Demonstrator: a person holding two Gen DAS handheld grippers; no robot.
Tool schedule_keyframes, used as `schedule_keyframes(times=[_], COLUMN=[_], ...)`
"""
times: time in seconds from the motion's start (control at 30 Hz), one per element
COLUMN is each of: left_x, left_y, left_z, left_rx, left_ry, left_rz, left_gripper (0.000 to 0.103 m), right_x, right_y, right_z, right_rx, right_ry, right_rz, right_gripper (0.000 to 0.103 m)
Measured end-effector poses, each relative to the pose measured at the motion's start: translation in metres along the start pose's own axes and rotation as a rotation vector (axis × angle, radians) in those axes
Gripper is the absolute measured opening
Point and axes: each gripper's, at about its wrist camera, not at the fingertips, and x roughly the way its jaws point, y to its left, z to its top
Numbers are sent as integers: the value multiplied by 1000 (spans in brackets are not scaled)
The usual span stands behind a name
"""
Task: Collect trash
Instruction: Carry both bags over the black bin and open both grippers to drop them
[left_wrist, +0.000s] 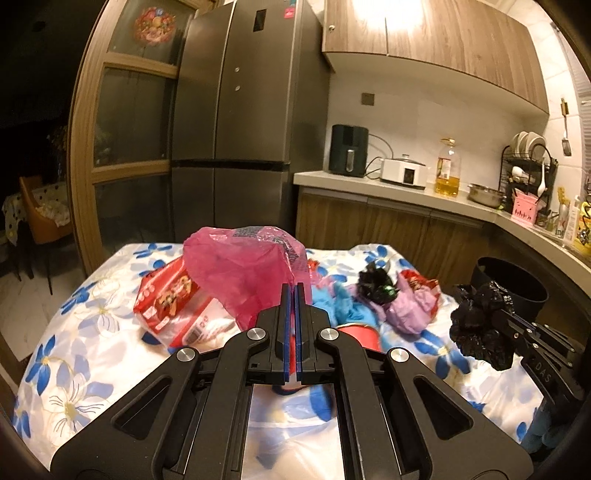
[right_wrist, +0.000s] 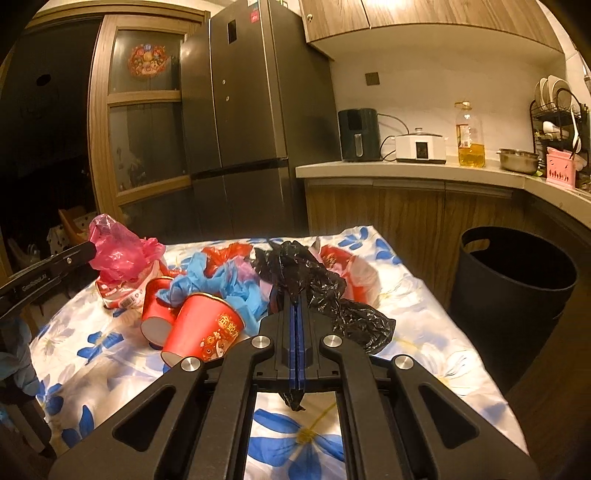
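My left gripper (left_wrist: 294, 291) is shut on a pink plastic bag (left_wrist: 243, 266) and holds it above the table; the bag also shows in the right wrist view (right_wrist: 114, 251). My right gripper (right_wrist: 297, 306) is shut on a crumpled black plastic bag (right_wrist: 314, 284), seen in the left wrist view (left_wrist: 480, 328) lifted at the table's right side. On the flowered tablecloth (right_wrist: 110, 369) lies a trash pile: two red paper cups (right_wrist: 203, 328), blue gloves (right_wrist: 218, 280), red snack wrappers (left_wrist: 166, 299), a purple wad (left_wrist: 410, 306) and another black wad (left_wrist: 376, 284).
A black bin (right_wrist: 517, 288) stands on the floor right of the table, open and dark inside. Behind are a tall grey fridge (right_wrist: 240, 110), a counter (right_wrist: 406, 170) with an air fryer, cooker, oil bottle, pot and dish rack, and a wooden glass door at left.
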Motion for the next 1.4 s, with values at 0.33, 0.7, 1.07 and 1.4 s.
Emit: schedule_keyframes(times=[0.33,0.7,1.07,1.4], left_x=[-6,9,47,94], left_y=[-46,-133,-235,-308], left_z=[22,48,61,56], left_rx=[64,150,198,234], left_ry=[-48,-91,-110,-80], left_rz=[-82,-247,-425,-548], left_gripper=[1,1,1,1], right_x=[-30,-56,-59,-49], right_y=[-30,-80,-144,-194], right_z=[16,38,58,71], right_rx=[29,44,73,106], right_ry=[-56,-120,-169,-192], right_rz=[-51,-187,-323,-383], right_gripper=[2,2,1,1])
